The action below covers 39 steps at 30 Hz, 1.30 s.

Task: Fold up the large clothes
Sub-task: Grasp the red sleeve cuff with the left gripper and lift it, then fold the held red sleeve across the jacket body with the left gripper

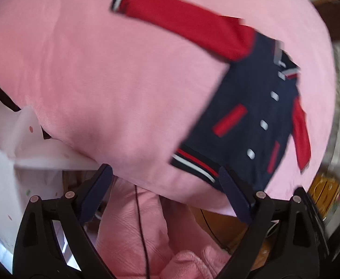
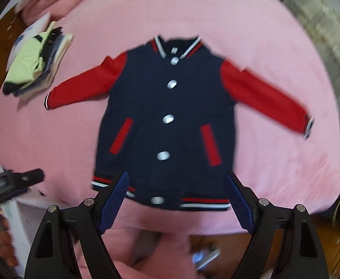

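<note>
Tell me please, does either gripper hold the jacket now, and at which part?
Nothing is held. The left gripper and the right gripper are both open above the navy and red jacket, which lies flat on the pink bed cover.

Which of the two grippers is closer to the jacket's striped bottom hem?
Probably the right gripper: it hovers open directly over the jacket's hem. The left gripper hangs open beside the hem's corner.

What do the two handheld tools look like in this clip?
Both are black plastic, with two angled arms joined by silver round pivot pins. The left tool has smooth dark navy fingers. The right tool has brighter blue fingers with a textured grid surface. A thin black cable runs down between the left tool's arms. No sleeve is visible.
</note>
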{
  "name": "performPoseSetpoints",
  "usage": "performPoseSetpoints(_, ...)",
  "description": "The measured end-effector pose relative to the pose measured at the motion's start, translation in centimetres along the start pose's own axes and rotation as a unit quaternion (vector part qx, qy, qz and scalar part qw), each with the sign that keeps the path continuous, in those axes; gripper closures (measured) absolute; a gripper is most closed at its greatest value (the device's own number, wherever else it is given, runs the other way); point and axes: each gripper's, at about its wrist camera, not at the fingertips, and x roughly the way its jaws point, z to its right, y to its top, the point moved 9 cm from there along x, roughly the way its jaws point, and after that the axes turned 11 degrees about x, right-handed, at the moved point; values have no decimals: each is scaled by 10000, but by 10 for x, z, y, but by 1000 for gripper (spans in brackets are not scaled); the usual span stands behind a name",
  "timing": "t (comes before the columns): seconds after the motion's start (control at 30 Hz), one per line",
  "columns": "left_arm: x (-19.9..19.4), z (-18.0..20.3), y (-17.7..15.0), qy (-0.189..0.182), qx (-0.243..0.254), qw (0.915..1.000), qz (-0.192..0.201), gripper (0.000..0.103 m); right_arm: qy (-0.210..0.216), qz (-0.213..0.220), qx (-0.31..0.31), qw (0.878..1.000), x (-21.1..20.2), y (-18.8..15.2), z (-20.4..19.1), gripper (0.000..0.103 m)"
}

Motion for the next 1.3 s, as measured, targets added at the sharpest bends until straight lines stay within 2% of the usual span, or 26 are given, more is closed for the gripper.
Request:
performPoseSetpoints(0.13,21,-41,59,-25,-288,9994,-165,15,-112,-64,437,9990,23,17,-40,19)
performPoseSetpoints(0.2,26,-54,94,-147,-537,9984,-22,16,-118,-126,678,9976,36,27,-62,19)
performPoseSetpoints(0.3,35,-74,144,-364,-865,9948,402,18,54,-192,1205,9925,58,45,-89,19)
performPoseSetpoints(0.37,48,-97,171,-383,-1444,9872,552,35,137,-181,1445,9892,70,56,-98,19)
performPoseSetpoints(0.4,52,-103,179,-488,-1676,9827,625,38,155,-188,1494,9885,76,60,-105,19)
performPoseSetpoints(0.43,57,-110,189,-708,-1971,9746,796,42,159,-204,1502,9883,81,64,-110,19)
performPoseSetpoints(0.5,65,-115,206,-1156,-2222,9618,1102,42,168,-204,1494,9884,92,71,-116,19)
performPoseSetpoints(0.53,67,-115,212,-1277,-2235,9589,1193,42,207,-210,1496,9883,97,74,-122,19)
performPoseSetpoints(0.6,71,-118,223,-1214,-2216,9571,1421,43,282,-192,1491,9882,103,76,-123,19)
performPoseSetpoints(0.63,71,-120,226,-1142,-2224,9564,1512,48,329,-184,1452,9887,106,75,-120,19)
performPoseSetpoints(0.67,71,-123,230,-1008,-2254,9547,1661,59,327,-176,1392,9896,109,74,-119,19)
performPoseSetpoints(0.73,71,-128,237,-776,-2319,9522,1828,73,270,-163,1212,9921,121,73,-115,19)
performPoseSetpoints(0.77,71,-128,239,-739,-2371,9491,1936,78,244,-173,1144,9930,127,71,-112,19)
performPoseSetpoints(0.83,66,-124,244,-634,-2438,9435,2153,83,222,-192,1087,9936,139,69,-101,19)
performPoseSetpoints(0.97,33,-101,250,-91,-2117,9364,2796,84,248,-291,1132,9928,152,63,-76,19)
performPoseSetpoints(1.1,-4,-46,243,-171,-1611,9322,3237,85,334,-314,1191,9918,151,64,-47,19)
performPoseSetpoints(1.2,-29,23,231,-219,-980,9324,3472,85,305,-196,1061,9937,143,70,-24,19)
performPoseSetpoints(1.3,-40,94,217,-78,-99,9343,3562,85,267,-10,979,9948,132,82,3,19)
